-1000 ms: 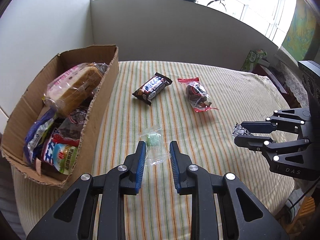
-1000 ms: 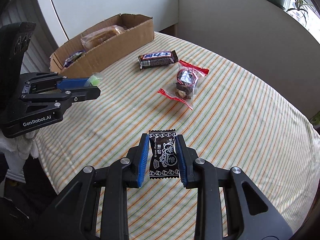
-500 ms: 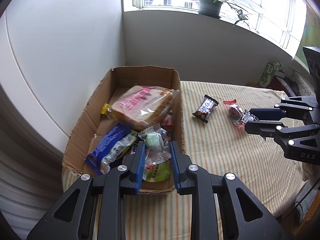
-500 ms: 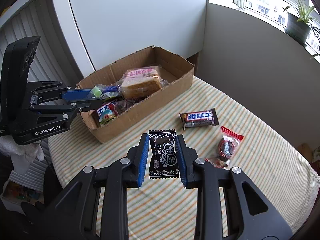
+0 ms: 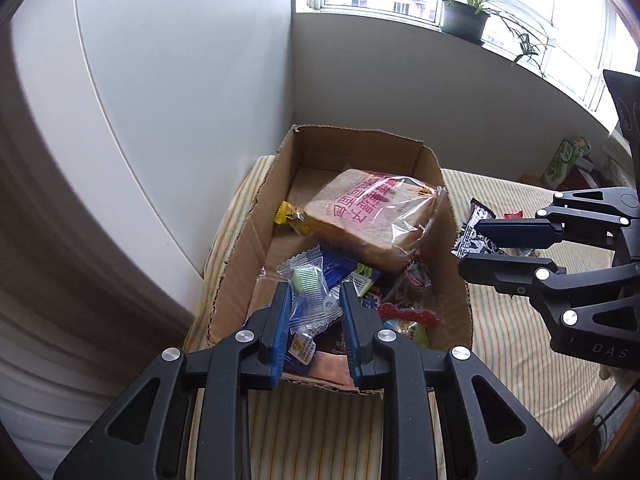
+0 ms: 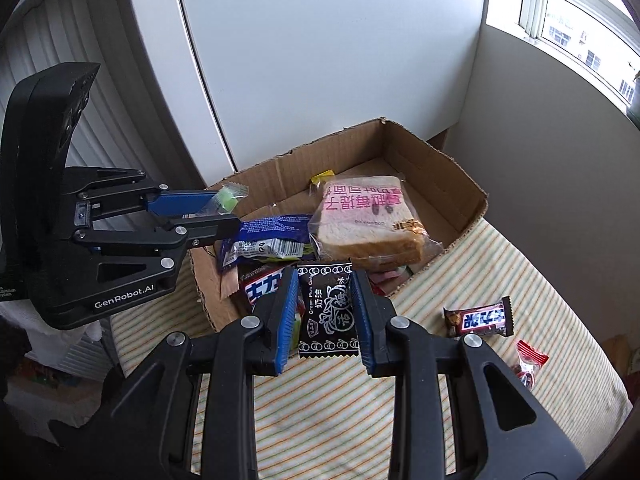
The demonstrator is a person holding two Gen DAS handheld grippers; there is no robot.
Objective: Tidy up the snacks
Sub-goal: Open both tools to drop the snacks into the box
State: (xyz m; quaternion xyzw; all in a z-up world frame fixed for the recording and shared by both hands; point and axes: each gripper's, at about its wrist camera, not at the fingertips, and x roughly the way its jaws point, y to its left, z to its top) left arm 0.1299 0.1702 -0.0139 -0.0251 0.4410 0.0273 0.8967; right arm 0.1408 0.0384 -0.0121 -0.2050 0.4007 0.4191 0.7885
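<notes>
I had the left gripper (image 5: pixel 314 300) over the near end of the cardboard box (image 5: pixel 424 168), jaws clamped on a clear-wrapped green candy (image 5: pixel 308 284). The right gripper (image 6: pixel 325 300) hung at the box's near rim, jaws gripping a black plum candy (image 6: pixel 328 312). A chocolate bar (image 6: pixel 478 318) and red-wrapped snack (image 6: pixel 530 360) lay on the striped counter (image 6: pixel 500 264), right of the box.

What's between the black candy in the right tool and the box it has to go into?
Nothing visible. The black candy, clamped in the right tool, hangs at the near wall of the box, whose top is open. The left tool with the green candy is at the box's left end, apart from it.
</notes>
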